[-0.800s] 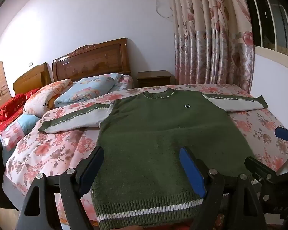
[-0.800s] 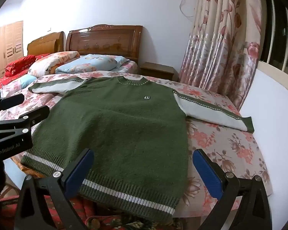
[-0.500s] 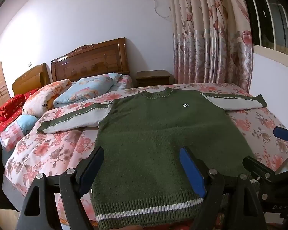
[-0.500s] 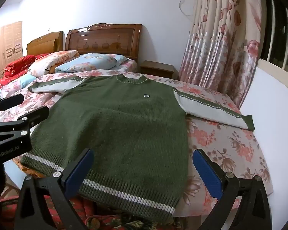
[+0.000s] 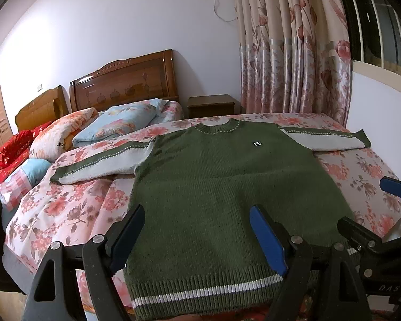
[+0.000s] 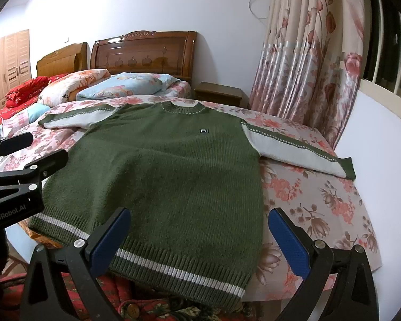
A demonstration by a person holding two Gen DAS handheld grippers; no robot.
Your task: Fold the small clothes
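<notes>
Green knit sweater point(image 5: 227, 187) spread flat on bed point(image 5: 66, 208), hem at near edge, sleeves out. Nothing folded yet. Left tongs point(image 5: 197, 238) and right tongs point(image 6: 197, 238) gaping, gripping nothing.

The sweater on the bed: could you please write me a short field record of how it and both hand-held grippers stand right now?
garment: green sweater with pale sleeves
lay: flat, front up, both sleeves spread out, unfolded
surface: floral bedspread
hem: striped hem nearest the cameras, at the bed's edge
collar: far end, toward the wooden headboard
left hand-held gripper: open, above the hem, holding nothing
right hand-held gripper: open, above the hem's right corner, holding nothing
folding: not yet begun
</notes>
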